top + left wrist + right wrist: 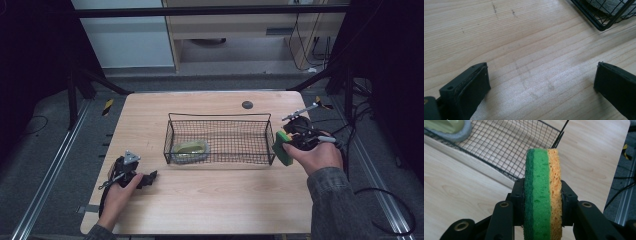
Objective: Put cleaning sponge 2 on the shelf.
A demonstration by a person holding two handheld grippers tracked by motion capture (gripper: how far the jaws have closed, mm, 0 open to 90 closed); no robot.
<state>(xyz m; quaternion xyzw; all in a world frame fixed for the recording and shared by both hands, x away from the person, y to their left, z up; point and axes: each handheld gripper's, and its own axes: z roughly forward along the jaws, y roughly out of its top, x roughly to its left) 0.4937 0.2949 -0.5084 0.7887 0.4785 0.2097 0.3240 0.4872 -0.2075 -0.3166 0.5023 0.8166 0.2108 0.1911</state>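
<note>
A green and yellow sponge [542,192] stands on edge between the jaws of my right gripper [543,195], which is shut on it. From above, that sponge [283,148] hangs just off the right end of the black wire basket [220,118], with the right gripper [291,142] behind it. Inside the basket at its left end lies a pale green sponge with a grey edge [190,148]. My left gripper [150,176] rests low on the wooden table [210,200] at the front left. Its jaws stand wide open over bare wood [536,75].
The basket's near corner [602,25] shows at the top right of the left gripper view. A small dark round spot [247,104] sits near the table's far edge. Cables [385,200] trail off the right side. Metal frame rails run along both sides.
</note>
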